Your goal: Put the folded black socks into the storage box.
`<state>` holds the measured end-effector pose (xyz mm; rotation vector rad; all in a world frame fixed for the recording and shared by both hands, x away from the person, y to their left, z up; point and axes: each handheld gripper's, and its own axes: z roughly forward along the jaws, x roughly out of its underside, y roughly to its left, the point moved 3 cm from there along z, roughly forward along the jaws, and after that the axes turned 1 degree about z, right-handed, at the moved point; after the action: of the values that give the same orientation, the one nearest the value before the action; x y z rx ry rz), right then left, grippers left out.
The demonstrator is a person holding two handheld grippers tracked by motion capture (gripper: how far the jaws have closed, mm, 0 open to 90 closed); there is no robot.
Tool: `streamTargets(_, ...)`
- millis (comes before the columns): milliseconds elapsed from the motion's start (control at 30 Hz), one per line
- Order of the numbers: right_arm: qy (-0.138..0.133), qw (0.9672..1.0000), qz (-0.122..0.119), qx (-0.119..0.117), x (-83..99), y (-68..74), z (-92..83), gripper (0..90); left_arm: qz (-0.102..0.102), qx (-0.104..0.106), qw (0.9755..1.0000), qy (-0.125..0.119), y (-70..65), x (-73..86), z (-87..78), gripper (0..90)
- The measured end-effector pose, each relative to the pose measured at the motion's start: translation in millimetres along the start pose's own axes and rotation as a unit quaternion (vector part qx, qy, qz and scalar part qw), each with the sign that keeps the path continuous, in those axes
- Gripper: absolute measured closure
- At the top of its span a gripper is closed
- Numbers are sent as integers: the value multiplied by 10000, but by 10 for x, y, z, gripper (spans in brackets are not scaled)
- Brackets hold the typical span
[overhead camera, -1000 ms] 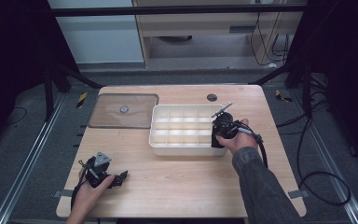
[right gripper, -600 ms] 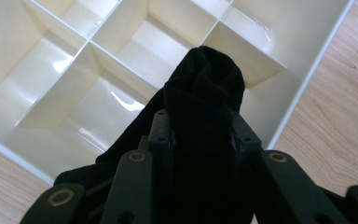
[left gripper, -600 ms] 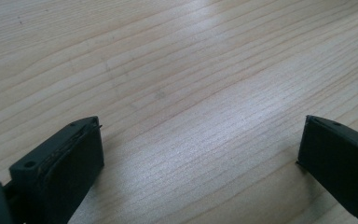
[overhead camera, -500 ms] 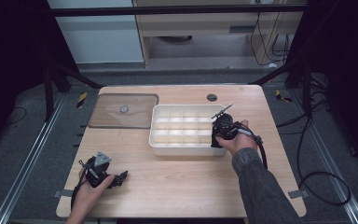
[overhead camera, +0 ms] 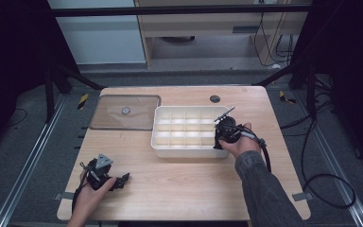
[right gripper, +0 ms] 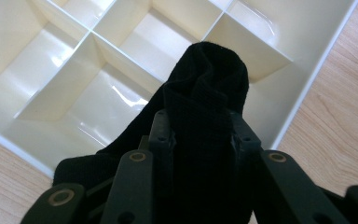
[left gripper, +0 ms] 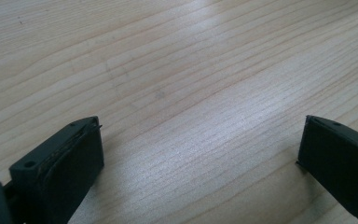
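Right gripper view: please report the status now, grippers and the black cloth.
Right gripper shut on black cloth, over divided tray. Left gripper open above bare table. Nothing in the way.

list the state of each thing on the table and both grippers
box: open, lid off, compartments that show are empty
lid: flat on the table, left of the box
sock: black, folded, held over the box
right gripper: shut on the sock
left gripper: open, nothing between its jaws, low over bare table
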<state>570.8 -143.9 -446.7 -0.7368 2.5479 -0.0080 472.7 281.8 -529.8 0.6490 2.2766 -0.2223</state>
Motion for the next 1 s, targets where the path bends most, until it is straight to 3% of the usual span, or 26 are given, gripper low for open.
streamTargets(1000, 5, 10000, -30, 75, 21, 23, 15, 683, 4, 4, 10000, -4, -2, -1, 2, 0)
